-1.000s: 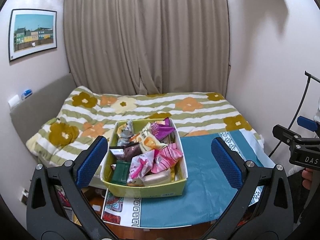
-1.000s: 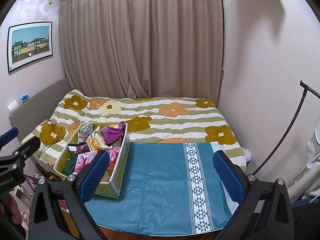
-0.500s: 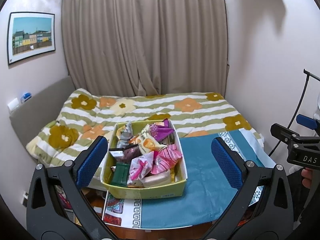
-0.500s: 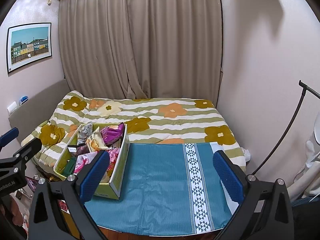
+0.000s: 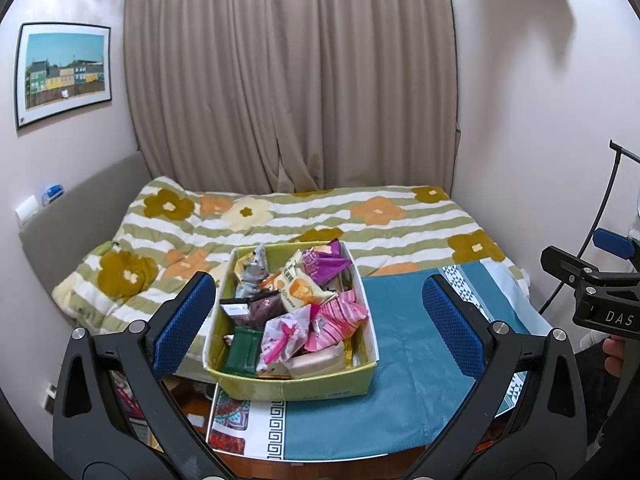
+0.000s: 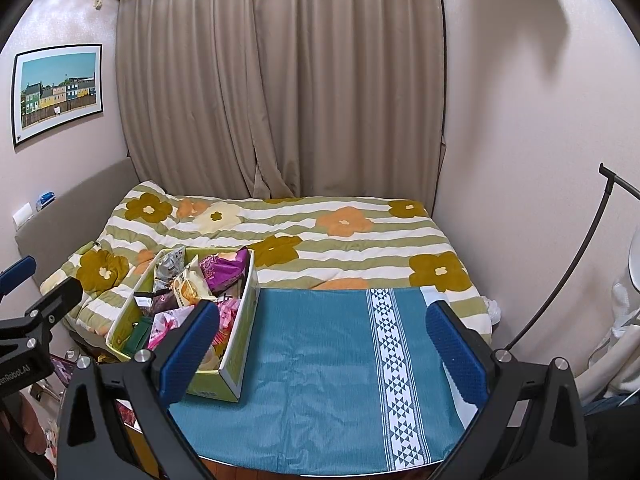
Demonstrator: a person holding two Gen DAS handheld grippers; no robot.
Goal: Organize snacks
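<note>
Hovering wide-open, empty: left claw (image 5: 318, 314), right claw (image 6: 320, 340), near snack box (image 5: 320, 388).

Slight upward drift of both tools

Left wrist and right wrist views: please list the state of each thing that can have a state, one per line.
Left hand-held gripper: open, empty, in the air.
Right hand-held gripper: open, empty, in the air.
Snack box: lidless, full of loose packets, on the teal cloth.
Teal cloth: spread flat, otherwise bare.
Curtains: drawn closed.
Bed cover: spread out.
</note>
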